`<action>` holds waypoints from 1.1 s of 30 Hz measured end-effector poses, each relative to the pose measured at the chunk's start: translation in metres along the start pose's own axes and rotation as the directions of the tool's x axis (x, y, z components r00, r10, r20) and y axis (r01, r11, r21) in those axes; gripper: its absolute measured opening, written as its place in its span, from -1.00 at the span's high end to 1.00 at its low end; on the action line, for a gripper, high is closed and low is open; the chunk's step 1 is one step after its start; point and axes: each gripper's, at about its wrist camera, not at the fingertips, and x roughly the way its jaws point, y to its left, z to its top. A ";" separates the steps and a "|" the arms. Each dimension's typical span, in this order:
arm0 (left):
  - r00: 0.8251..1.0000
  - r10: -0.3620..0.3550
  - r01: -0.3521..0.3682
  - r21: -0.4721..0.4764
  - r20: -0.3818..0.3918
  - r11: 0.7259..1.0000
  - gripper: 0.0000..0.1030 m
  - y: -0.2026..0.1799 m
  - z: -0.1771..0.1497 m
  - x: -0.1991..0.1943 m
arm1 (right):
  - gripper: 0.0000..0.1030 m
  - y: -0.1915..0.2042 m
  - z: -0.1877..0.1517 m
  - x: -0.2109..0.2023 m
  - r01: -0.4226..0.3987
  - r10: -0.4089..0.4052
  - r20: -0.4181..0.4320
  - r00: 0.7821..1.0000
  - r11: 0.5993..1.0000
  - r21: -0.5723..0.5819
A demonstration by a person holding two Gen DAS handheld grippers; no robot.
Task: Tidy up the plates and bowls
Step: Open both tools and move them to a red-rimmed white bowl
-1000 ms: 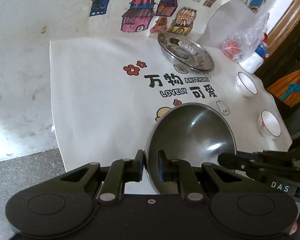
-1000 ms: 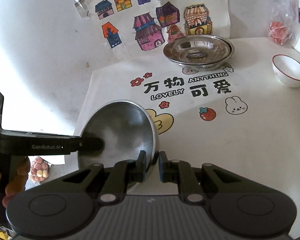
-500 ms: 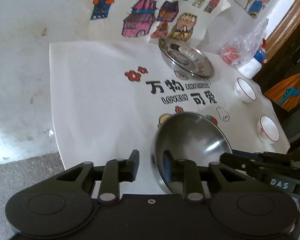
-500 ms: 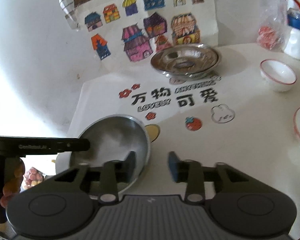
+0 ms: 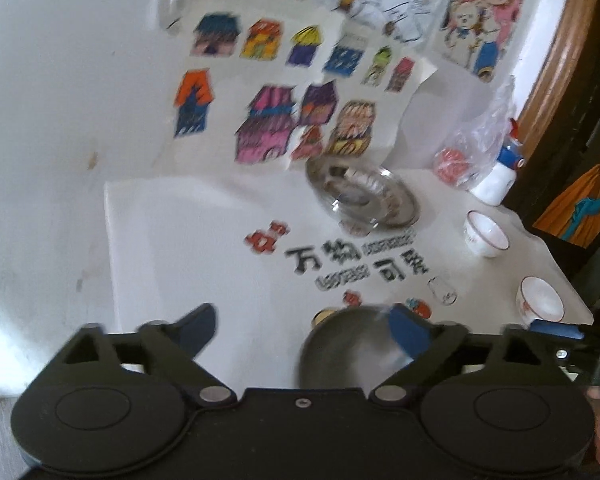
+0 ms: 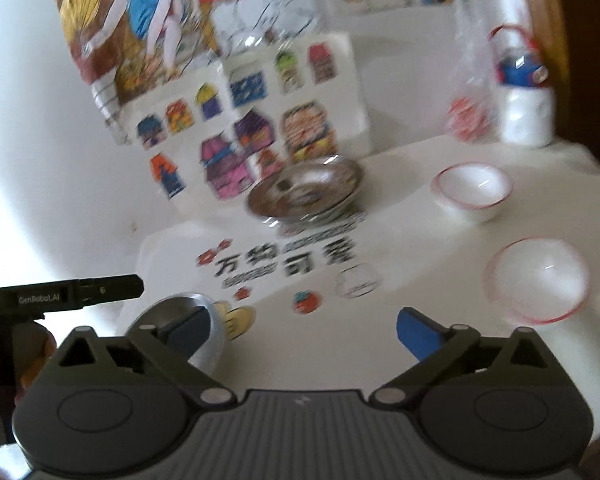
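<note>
The left hand-held gripper (image 5: 302,330) stands wide open, its jaws having just spread, and grips nothing. To its left, bare white cloth (image 5: 188,240) runs out to a straight edge, with plain bench (image 5: 40,160) beyond it. Between the jaws, nearer the right one, the steel bowl (image 5: 340,348) lies on the cloth, its rim just beside the blue pad and overlapped by it; whether they touch is too blurred to tell. Ahead and well apart sit the stacked steel plates (image 5: 364,196), with open cloth between. Farther right stand two small white bowls (image 5: 484,234), the nearer one close to the cloth's right edge. The right hand-held gripper (image 6: 302,330) is likewise fully spread, newly opened, and empty. At its left jaw the steel bowl's (image 6: 180,312) rim shows partly behind the finger; further left the other gripper's finger reaches in. Between its jaws lies clear printed cloth. Ahead are the steel plates (image 6: 306,192); to the right, a red-rimmed white bowl (image 6: 536,280) is near the right finger.
</note>
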 end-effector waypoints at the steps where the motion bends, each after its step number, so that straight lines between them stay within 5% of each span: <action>1: 1.000 0.001 -0.002 0.017 0.008 1.000 -0.94 -0.007 0.002 0.001 | -1.00 -0.006 0.001 -0.007 0.020 -0.019 0.014 1.000 1.000 -0.002; 13: 0.993 -0.095 0.104 0.152 -0.066 0.983 -0.98 -0.112 0.028 0.048 | -1.00 -0.110 0.001 -0.046 0.231 -0.238 0.069 0.969 0.968 0.101; 27: 0.968 -0.117 0.181 0.295 -0.222 0.938 -0.98 -0.232 0.028 0.146 | -0.88 -0.197 -0.012 -0.013 0.217 -0.236 0.072 0.969 0.954 0.207; 33: 0.954 -0.135 0.201 0.236 -0.266 0.951 -0.98 -0.244 0.026 0.177 | -0.82 -0.202 -0.014 -0.005 0.188 -0.208 0.084 0.974 0.962 0.198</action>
